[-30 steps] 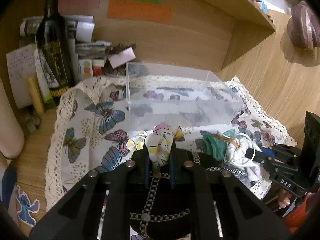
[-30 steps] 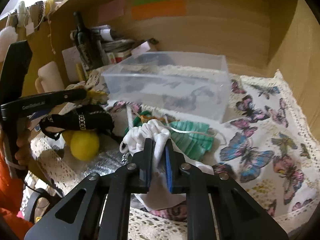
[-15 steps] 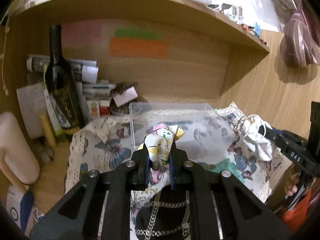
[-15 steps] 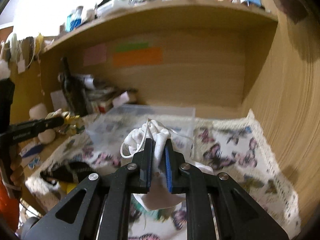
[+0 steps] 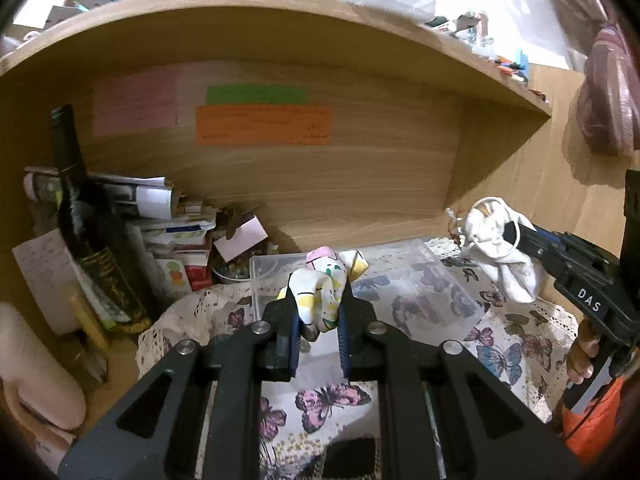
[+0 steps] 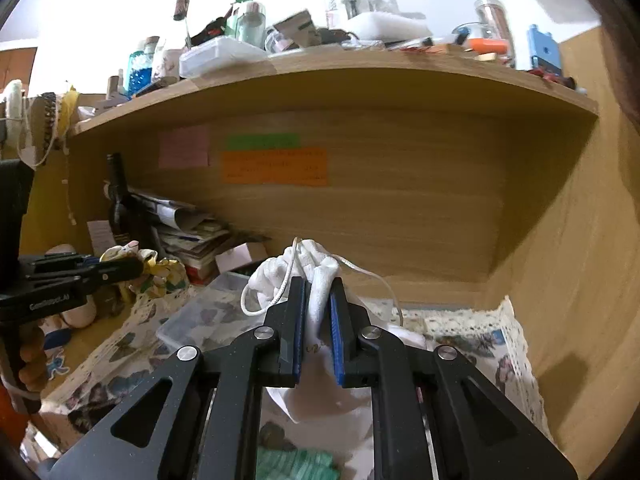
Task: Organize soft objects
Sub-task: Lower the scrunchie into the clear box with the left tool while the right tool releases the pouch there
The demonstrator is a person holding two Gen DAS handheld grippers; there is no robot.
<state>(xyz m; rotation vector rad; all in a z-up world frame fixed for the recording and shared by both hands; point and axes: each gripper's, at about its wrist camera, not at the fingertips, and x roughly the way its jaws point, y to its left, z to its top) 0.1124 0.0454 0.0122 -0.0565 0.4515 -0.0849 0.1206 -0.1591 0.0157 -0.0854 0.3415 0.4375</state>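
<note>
My left gripper is shut on a floral white-and-yellow cloth and holds it in the air in front of a clear plastic box. My right gripper is shut on a white drawstring pouch, also lifted; the pouch shows in the left wrist view to the right of the box. The left gripper and its floral cloth show at the left of the right wrist view. The box stands on a butterfly-print cloth. A green knitted item lies below the right gripper.
A dark wine bottle and stacked papers and boxes stand at the back left. A wooden shelf with bottles and clutter hangs overhead. The wooden side wall closes the right. A black item lies below the left gripper.
Both grippers have risen from the tabletop, each lifting its held cloth item. The views now show the shelf overhead, and the box sits lower in both views.
</note>
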